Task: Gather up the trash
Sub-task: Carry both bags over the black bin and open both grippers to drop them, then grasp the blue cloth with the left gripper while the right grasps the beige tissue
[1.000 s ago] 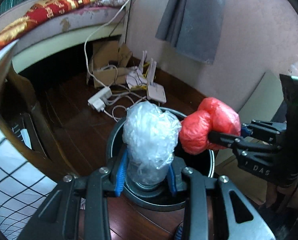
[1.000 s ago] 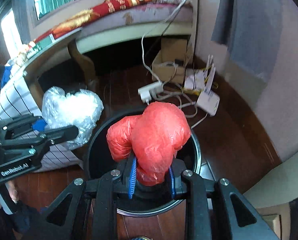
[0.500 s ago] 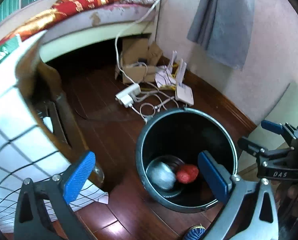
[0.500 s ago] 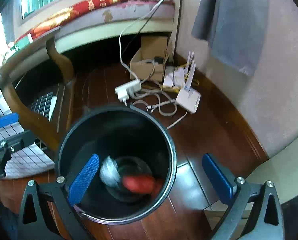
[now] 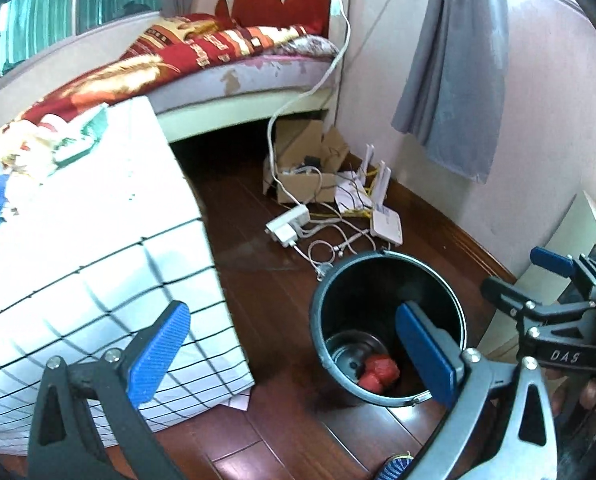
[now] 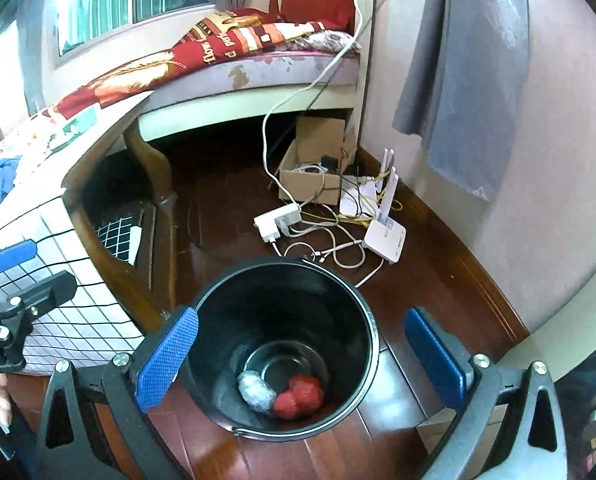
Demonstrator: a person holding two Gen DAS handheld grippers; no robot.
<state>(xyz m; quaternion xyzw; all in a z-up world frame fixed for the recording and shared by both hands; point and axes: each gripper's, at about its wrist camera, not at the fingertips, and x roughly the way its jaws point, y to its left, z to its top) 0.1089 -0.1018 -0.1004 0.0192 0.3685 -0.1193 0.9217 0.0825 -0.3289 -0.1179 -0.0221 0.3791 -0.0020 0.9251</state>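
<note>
A black bucket (image 6: 362, 304) stands on the wooden floor; it also shows in the left wrist view (image 5: 318, 312). At its bottom lie a crumpled red plastic bag (image 6: 300, 395) and a crumpled clear plastic bag (image 6: 255, 391). In the left wrist view only the red bag (image 5: 379, 372) shows. My right gripper (image 6: 304, 358) is open and empty, above the bucket. My left gripper (image 5: 296, 356) is open and empty, above and left of the bucket. Each gripper shows at the edge of the other's view.
A table with a white grid cloth (image 5: 110, 280) stands left of the bucket. A power strip (image 6: 278, 218), cables, a white router (image 6: 386, 240) and a cardboard box (image 6: 314, 168) lie beyond it. A bed (image 6: 258, 68) is behind, and the wall on the right.
Both grippers opened and dropped their bags into the bucket. Both have since risen and pulled back, so the bucket looks smaller.
</note>
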